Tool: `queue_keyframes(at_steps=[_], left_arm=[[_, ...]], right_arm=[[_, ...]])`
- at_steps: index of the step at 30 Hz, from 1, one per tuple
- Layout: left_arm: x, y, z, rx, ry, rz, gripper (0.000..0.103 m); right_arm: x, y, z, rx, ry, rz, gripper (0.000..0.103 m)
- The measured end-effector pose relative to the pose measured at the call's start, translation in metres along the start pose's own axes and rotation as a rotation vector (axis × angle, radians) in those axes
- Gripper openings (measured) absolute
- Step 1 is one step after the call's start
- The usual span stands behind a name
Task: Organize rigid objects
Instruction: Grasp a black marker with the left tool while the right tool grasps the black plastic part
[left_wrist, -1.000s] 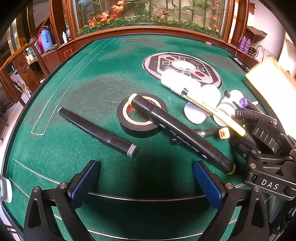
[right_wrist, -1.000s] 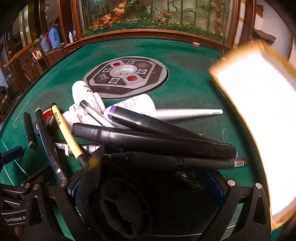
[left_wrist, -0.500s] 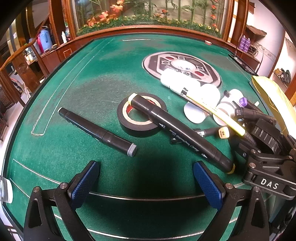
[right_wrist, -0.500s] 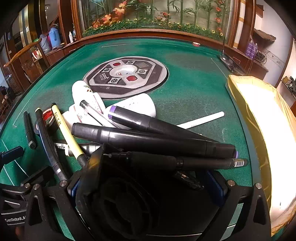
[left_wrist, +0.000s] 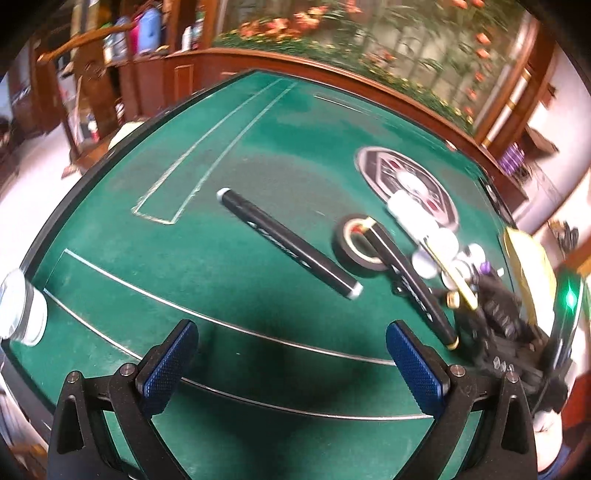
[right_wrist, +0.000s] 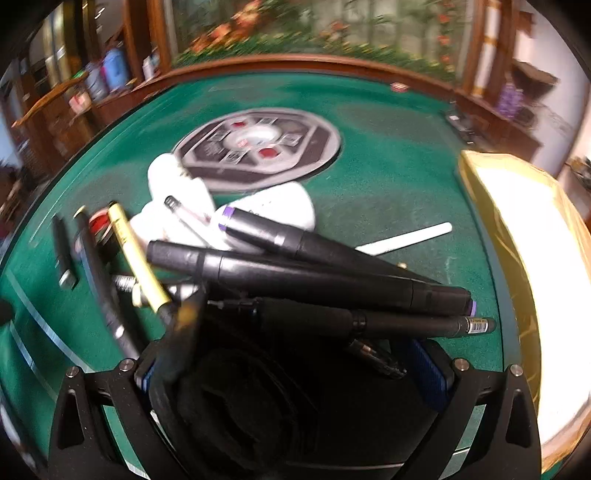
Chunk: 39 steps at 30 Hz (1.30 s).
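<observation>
**Left view swung left; right tool clamped on black holder, pile unchanged**

Left tool (left_wrist: 291, 363): jaws wide apart, nothing between blue pads, hovering over green worktop (left_wrist: 258, 155). View swung left and tilted versus half a second back, now motion-blurred. Lone black marker (left_wrist: 290, 243) with grey end caps now near centre of view instead of left, lying flat, apart from black tape roll (left_wrist: 360, 245). Long black marker (left_wrist: 410, 278) resting one end on tape roll, same as before. Clear lidded jar (left_wrist: 20, 308) more exposed at left edge.

Right tool (right_wrist: 291, 373): closed around round black holder (right_wrist: 258, 406), same grip as before; pads mostly hidden. Black markers (right_wrist: 306, 280) stacked crosswise just beyond holder, purple-capped one (right_wrist: 266, 230) on top, white bottles (right_wrist: 273, 205) behind. Yellow pen (right_wrist: 135, 256) leaning at left. White pen (right_wrist: 406, 238) flat on worktop, unmoved. Yellow envelope (right_wrist: 524, 258) at right, lying near worktop edge, same spot. Slight blur, pile positions matching earlier frame.
</observation>
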<state>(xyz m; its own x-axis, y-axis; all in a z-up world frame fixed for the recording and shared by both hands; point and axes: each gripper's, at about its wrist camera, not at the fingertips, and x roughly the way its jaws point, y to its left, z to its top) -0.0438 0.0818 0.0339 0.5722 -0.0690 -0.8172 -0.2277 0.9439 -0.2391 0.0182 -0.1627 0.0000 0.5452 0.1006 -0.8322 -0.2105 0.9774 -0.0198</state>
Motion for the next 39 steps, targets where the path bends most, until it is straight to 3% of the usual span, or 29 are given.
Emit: queue_keyframes(at_steps=[5, 10, 14, 20, 23, 25, 27, 30, 32, 37, 39], left_arm=[[0.008, 0.010, 0.012, -0.095, 0.015, -0.010, 0.103], [0.029, 0.014, 0.026, -0.159, 0.050, 0.044, 0.103], [0.044, 0.020, 0.039, -0.203, 0.060, 0.091, 0.103], [0.065, 0.013, 0.057, -0.170, 0.083, 0.165, 0.101], [0.070, 0.000, 0.056, -0.041, 0.050, 0.287, 0.082], [0.066, -0.001, 0.053, -0.007, 0.026, 0.271, 0.069], [0.059, 0.001, 0.048, 0.013, 0.027, 0.259, 0.044], [0.047, 0.006, 0.035, 0.057, 0.030, 0.230, 0.024], [0.040, 0.009, 0.026, 0.073, 0.037, 0.213, 0.017], [0.024, 0.007, 0.001, 0.120, 0.031, 0.179, 0.017], [0.023, 0.002, -0.004, 0.146, 0.018, 0.192, 0.017]], right_arm=[[-0.004, -0.002, -0.007, -0.146, 0.018, 0.099, 0.103], [-0.019, -0.006, -0.022, -0.185, 0.031, 0.170, 0.103], [-0.043, -0.011, -0.035, -0.205, -0.018, 0.233, 0.103], [-0.062, -0.021, -0.034, -0.187, -0.075, 0.280, 0.103], [-0.071, -0.028, -0.033, -0.180, -0.094, 0.303, 0.103], [-0.076, -0.031, -0.033, -0.185, -0.113, 0.323, 0.103], [-0.082, -0.034, -0.033, -0.184, -0.131, 0.328, 0.103], [-0.089, -0.040, -0.034, -0.193, -0.150, 0.348, 0.103], [-0.092, -0.044, -0.036, -0.214, -0.156, 0.350, 0.101], [-0.089, -0.055, -0.046, -0.243, -0.099, 0.404, 0.064], [-0.088, -0.056, -0.048, -0.247, -0.090, 0.414, 0.061]])
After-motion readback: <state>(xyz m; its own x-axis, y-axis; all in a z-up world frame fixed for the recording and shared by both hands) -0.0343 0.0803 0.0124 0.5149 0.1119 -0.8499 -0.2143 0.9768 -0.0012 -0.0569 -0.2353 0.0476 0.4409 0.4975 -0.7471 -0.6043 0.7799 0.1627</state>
